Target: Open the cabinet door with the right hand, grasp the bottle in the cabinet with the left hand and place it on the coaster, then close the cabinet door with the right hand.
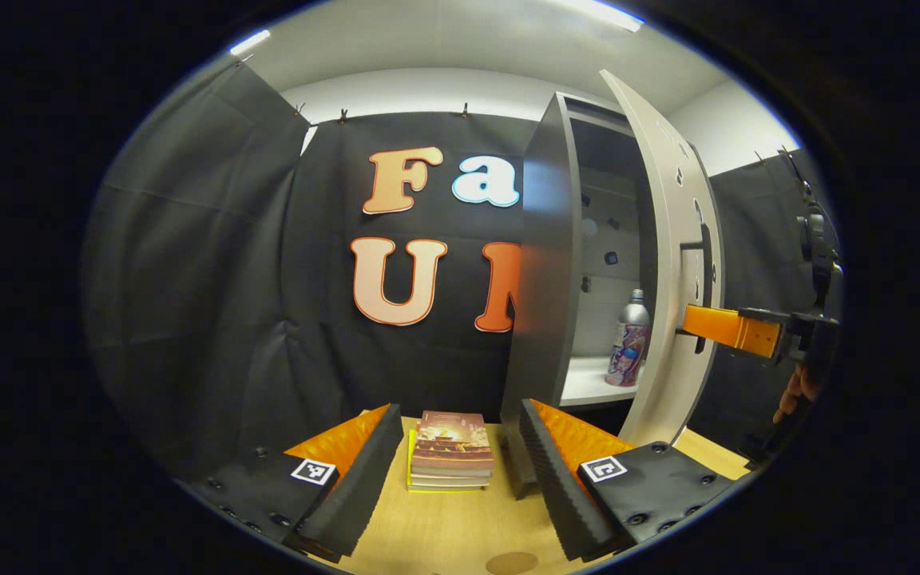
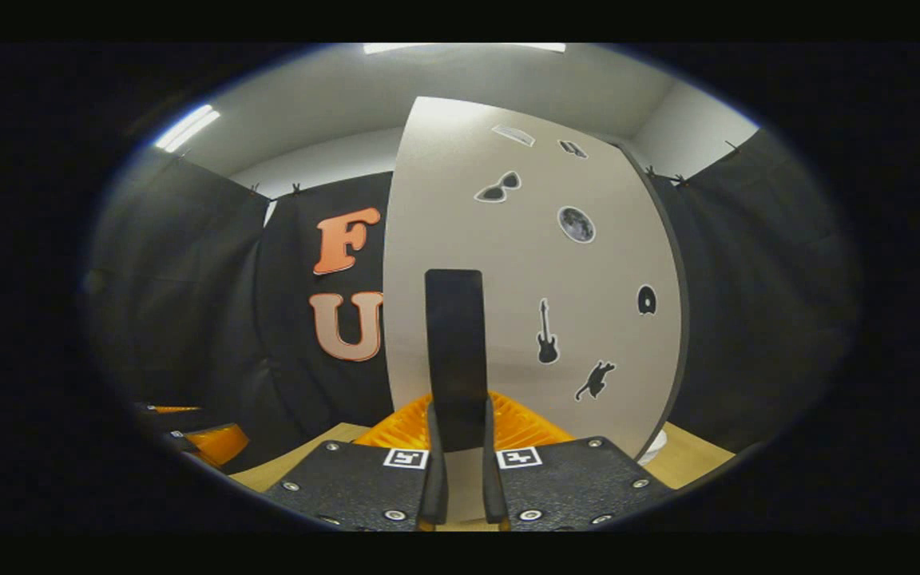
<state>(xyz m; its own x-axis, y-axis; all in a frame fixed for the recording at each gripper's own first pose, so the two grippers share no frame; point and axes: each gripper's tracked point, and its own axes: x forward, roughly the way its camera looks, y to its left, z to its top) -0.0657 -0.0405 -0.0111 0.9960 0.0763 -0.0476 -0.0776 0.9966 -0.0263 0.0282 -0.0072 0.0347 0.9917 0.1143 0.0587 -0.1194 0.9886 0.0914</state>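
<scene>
Your right gripper [image 2: 460, 447] was clamped on the cabinet door's handle [image 2: 455, 351], both fingers squeezing that dark vertical bar. The cabinet door [image 1: 668, 263] stood swung wide open, stickers all over its front. From the left gripper view you could see that right gripper [image 1: 695, 321] reaching in at the handle from the far side.

Your left gripper [image 1: 454, 471] was spread open with nothing in it, hovering over the wooden table [image 1: 460, 527], pointed at a stack of books [image 1: 452, 451]. The bottle [image 1: 628, 339] sat upright on the cabinet's [image 1: 544, 263] shelf. The coaster [image 1: 512, 562] lay on the table, right by your left gripper's fingers.
</scene>
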